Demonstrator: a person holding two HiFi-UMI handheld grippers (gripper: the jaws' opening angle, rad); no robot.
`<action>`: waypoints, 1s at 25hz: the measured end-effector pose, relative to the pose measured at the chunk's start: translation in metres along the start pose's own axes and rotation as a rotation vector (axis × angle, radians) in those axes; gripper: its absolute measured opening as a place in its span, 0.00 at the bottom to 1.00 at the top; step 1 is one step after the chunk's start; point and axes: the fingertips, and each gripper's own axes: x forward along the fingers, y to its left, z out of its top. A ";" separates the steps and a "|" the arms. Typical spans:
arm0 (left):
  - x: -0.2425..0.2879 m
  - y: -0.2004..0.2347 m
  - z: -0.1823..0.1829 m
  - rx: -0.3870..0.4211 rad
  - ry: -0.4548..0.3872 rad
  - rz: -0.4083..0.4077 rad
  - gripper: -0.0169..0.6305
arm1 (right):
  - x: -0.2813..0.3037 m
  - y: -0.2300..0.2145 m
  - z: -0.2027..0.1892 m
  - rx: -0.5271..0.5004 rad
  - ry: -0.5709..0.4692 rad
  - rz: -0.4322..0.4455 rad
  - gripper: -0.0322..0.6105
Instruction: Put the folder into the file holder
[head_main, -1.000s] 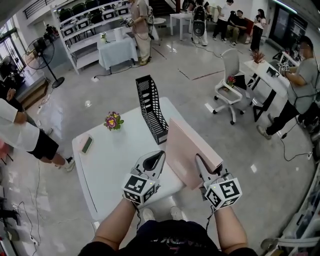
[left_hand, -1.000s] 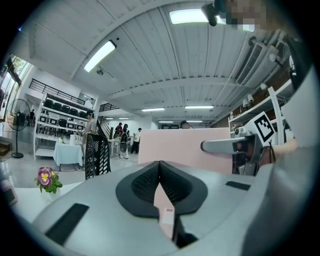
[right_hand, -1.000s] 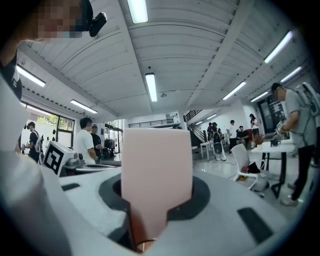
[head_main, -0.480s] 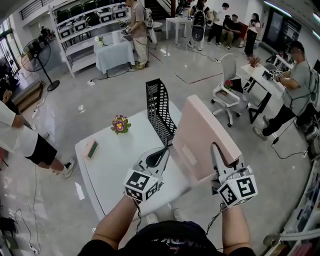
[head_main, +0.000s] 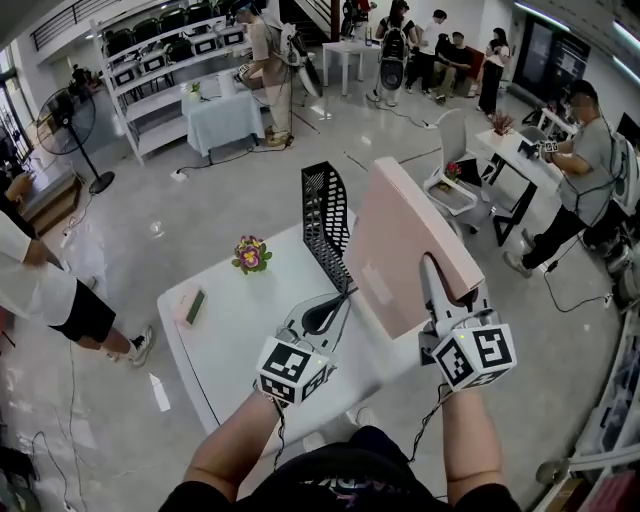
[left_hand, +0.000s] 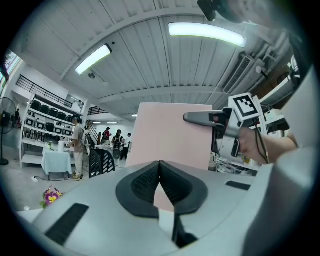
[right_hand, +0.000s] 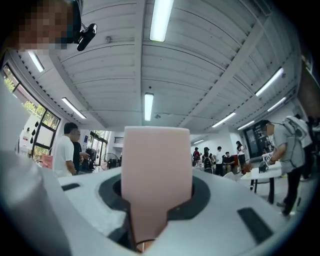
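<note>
A pink folder (head_main: 405, 250) is held clear of the white table (head_main: 230, 330), clamped at its near right edge by the right gripper (head_main: 432, 278). In the right gripper view the folder's edge is seen filling the gap between the two jaws, which are pressed against it on both sides. The folder is tilted, with its broad face turned toward the left and its far corner raised highest. It is positioned just to the right of the black mesh file holder (head_main: 325, 225) and is not yet inside it. The file holder stands upright on the far right part of the table, with its open side facing upward. The left gripper (head_main: 343, 296) is held low over the table, near the folder's lower left edge. In the left gripper view its jaws are seen brought together at the tips with nothing between them, the folder lying beyond them. A small pot of flowers (head_main: 250, 254) stands to the left of the file holder, and a small flat object (head_main: 193, 305) lies near the table's left edge.
</note>
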 end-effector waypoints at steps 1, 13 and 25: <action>-0.001 0.000 0.001 -0.001 -0.002 -0.001 0.03 | 0.004 0.002 0.001 -0.002 -0.003 0.000 0.27; 0.020 0.034 0.000 -0.008 -0.010 0.073 0.03 | 0.088 -0.007 -0.015 0.004 0.013 0.048 0.27; 0.051 0.070 -0.008 -0.009 0.012 0.159 0.03 | 0.173 -0.026 -0.044 0.028 0.036 0.094 0.27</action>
